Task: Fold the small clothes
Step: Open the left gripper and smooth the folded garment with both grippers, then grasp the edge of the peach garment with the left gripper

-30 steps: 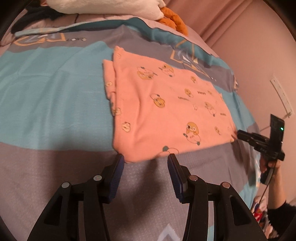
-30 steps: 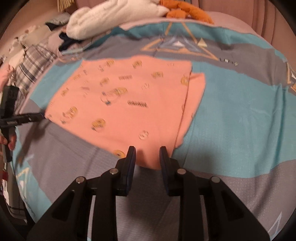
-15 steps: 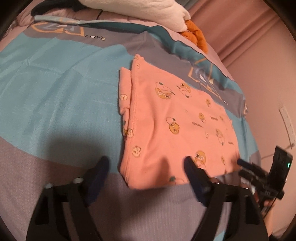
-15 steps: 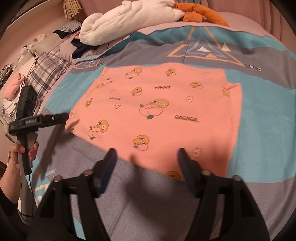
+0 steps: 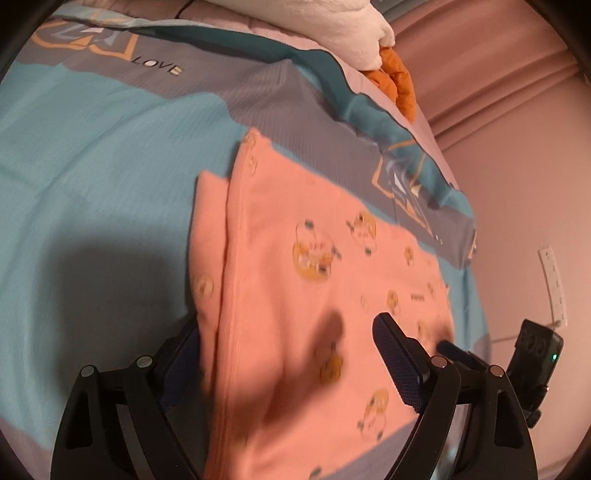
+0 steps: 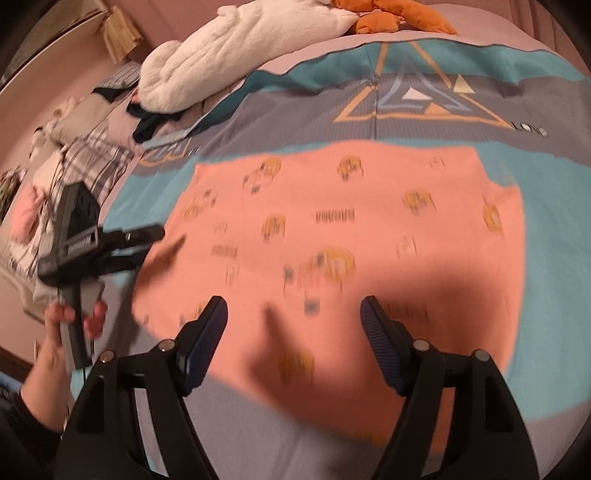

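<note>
- Left wrist view: our left claw [image 5: 291,354] hangs over the near edge of the pink cloth [image 5: 317,280], which lies flat on the blue and grey bed cover [image 5: 92,155].
- Its jaws are spread wide and hold nothing. One finger sits at the side edge of the cloth, where a narrow flap peeks out. The other finger is over the cloth.
- The cloth looks already folded once, we think, because that flap shows a second layer.
- To do this step well, we should go down low, so the bottom finger slides under all the layers at the near edge. Then we pinch. If we catch only the top layer, the fold opens up.
- The picture is blurry, so we cannot tell if a finger touches the cloth yet.
- Right wrist view: our right claw [image 6: 293,328] is over the near edge of the same pink cloth [image 6: 343,229]. Its jaws are open too, with nothing in them.
- The left claw [image 6: 159,240] shows at the cloth's left end, held in a hand [image 6: 74,317].
- We should pinch at the same time with both claws, lift together, and carry the near edge to the far edge.
- We keep both hands level so the corners meet.
- A white fluffy blanket [image 6: 236,59] and an orange toy [image 6: 391,14] lie far away, so they do not get in our way.
</note>
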